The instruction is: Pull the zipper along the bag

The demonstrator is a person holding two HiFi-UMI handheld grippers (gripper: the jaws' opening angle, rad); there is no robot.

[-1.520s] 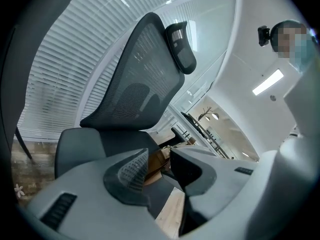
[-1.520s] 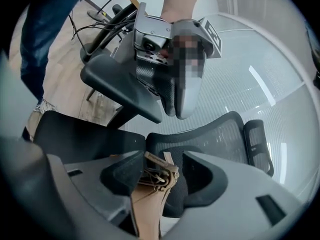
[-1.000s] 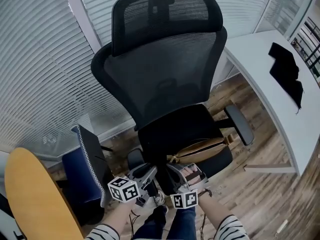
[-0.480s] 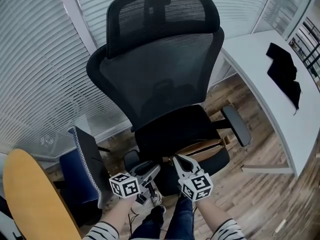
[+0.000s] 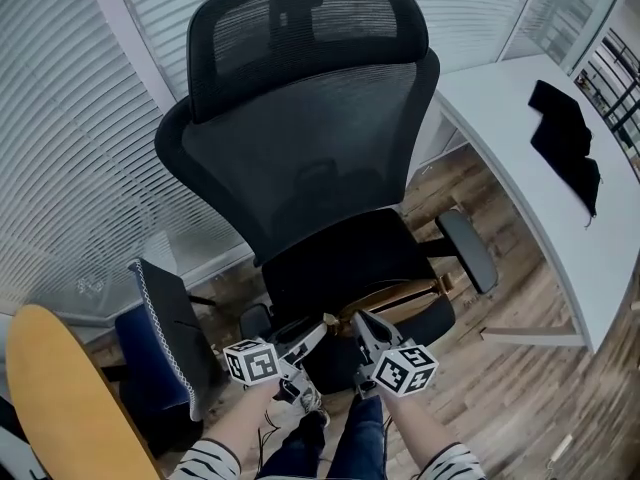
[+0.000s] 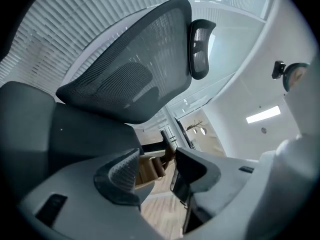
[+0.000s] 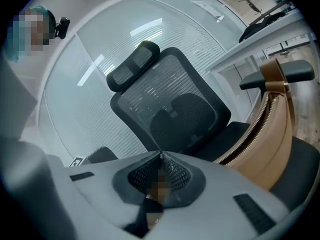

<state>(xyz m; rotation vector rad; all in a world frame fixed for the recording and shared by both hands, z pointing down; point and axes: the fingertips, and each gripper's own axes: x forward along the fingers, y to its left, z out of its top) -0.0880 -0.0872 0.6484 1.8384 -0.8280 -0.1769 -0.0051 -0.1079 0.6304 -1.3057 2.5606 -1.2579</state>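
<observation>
Left gripper jaws have just been opening and now stand apart, nothing between the pads; the tan bag peeks through beyond the gap. Right gripper jaws are pressed together, empty as far as I can tell. Out on the chair seat, the bag sits at two o'clock from both tips in the head view, zipper running eight to two, right gripper nearer. Since a second ago both grippers have edged toward the seat, and the right one has rolled over

Black chair seat — tan bag atop
</observation>
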